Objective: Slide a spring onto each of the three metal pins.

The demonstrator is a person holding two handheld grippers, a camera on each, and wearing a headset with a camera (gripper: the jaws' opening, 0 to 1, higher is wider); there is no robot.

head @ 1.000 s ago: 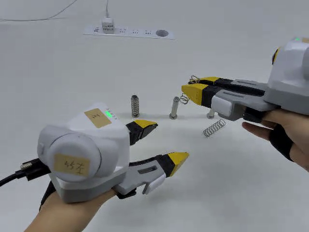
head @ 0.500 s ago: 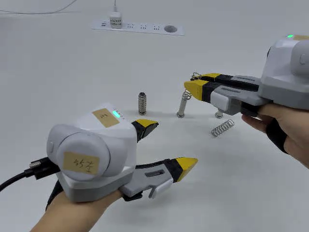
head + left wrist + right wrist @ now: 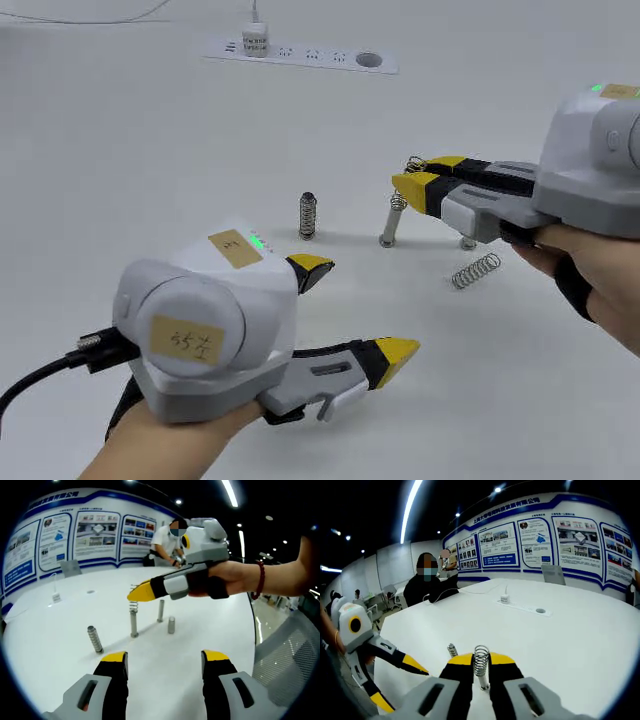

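Note:
Three metal pins stand on the white table. The left pin (image 3: 308, 216) wears a spring. My right gripper (image 3: 410, 176) is shut on a second spring (image 3: 481, 656), held upright with its lower end (image 3: 398, 203) at the top of the middle pin (image 3: 387, 230). The third pin (image 3: 467, 242) stands partly hidden behind the right gripper's jaws. A loose spring (image 3: 475, 270) lies in front of it. My left gripper (image 3: 355, 310) hovers open and holds nothing, in front of and to the left of the pins. The left gripper view shows the held spring (image 3: 134, 602) over the middle pin (image 3: 134, 626).
A white power strip (image 3: 300, 55) with a plug lies at the far edge of the table. Bare tabletop surrounds the pins. People sit at the table's far side in both gripper views.
The right gripper has brought the spring's lower end from beside the middle pin's top to over it. The left gripper stays open in about the same place. The head camera has shifted.

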